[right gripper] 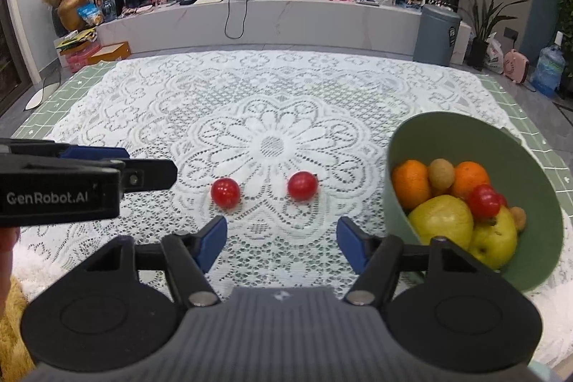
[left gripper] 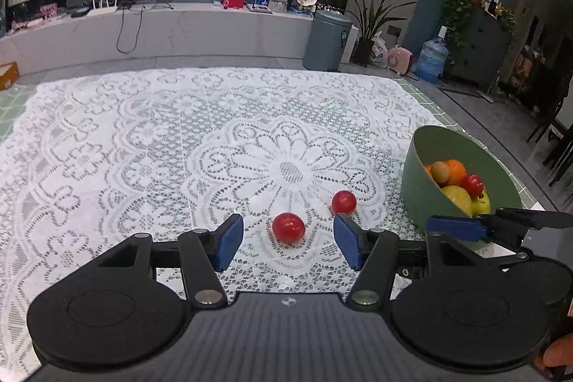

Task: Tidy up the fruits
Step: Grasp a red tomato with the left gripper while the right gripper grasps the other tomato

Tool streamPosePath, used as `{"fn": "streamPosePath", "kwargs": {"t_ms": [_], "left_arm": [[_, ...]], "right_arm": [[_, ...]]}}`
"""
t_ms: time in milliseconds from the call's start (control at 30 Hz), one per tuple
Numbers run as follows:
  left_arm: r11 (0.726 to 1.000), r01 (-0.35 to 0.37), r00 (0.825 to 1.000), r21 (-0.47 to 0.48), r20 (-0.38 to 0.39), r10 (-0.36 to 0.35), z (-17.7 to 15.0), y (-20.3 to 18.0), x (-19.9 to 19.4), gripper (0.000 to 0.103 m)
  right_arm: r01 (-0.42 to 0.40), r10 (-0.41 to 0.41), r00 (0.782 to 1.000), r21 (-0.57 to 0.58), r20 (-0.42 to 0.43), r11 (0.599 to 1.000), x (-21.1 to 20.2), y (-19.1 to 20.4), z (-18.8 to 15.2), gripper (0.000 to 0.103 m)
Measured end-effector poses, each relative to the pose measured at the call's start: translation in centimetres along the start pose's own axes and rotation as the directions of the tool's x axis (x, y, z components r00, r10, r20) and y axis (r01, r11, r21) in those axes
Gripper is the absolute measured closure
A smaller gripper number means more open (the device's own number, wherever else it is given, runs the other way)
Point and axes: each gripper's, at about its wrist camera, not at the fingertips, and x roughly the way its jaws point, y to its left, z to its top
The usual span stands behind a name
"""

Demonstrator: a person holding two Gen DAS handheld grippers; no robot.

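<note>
Left wrist view
Left gripper (left gripper: 288,244): its two blue fingers are spread wide apart and hold nothing.
Near tomato (left gripper: 288,227): a small red tomato on the lace cloth, lying between the two blue fingers and touching neither.
Far tomato (left gripper: 343,202): a second red tomato on the cloth, just past the tip of the right-hand blue finger.
Green bowl (left gripper: 420,192): it sits on the cloth to the right, near the table edge, with fruit inside.
Right gripper (left gripper: 465,227): seen side-on in front of the bowl; only one blue finger shows, so here I cannot tell how wide it is.
Lace cloth (left gripper: 143,149): white with a big flower in the middle, and it covers the table.

Right wrist view
Right gripper (right gripper: 281,244): blue fingers wide apart, nothing held.
Two tomatoes: one (right gripper: 225,192) lies ahead near the left finger and the other (right gripper: 302,185) ahead near the middle, both on the cloth and apart from each other.
Green bowl (right gripper: 404,138): it stands to the right and holds oranges (right gripper: 410,183), yellow-green apples (right gripper: 442,221) and one red tomato (right gripper: 484,201) on top.
Left gripper (right gripper: 150,172): comes in from the left edge, beside the tomatoes.
</note>
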Motion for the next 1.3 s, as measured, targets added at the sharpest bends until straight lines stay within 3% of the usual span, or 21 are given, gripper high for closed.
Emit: {"fn": "streamPosePath", "kwargs": {"t_ms": [467,800,1067,1300], "left_arm": [[0.997,0.078,0.996,-0.031,-0.032,-0.079,-1.1,1.8,3.2,0.045],[0.996,0.088,0.995,-0.003,-0.051,-0.088,-1.5,1.4,5.5,0.048],[0.997,0.076,0.995,-0.002,-0.061,-0.076,-1.2,1.5,7.2,0.060],[0.994,0.048,0.997,0.102,-0.071,-0.041,-1.8,0.0,8.0,0.060]], "right_arm": [[0.008,-0.001,0.994,0.068,-0.107,0.998,3.9,-0.3,0.6,0.072],[-0.026,0.043,0.995,0.178,-0.093,0.984,5.2,-1.6,1.1,0.073],[-0.025,0.040,0.997,0.208,-0.069,0.978,6.5,-1.9,1.9,0.074],[-0.013,0.029,0.998,0.253,-0.059,0.967,7.6,-2.4,2.4,0.073]]}}
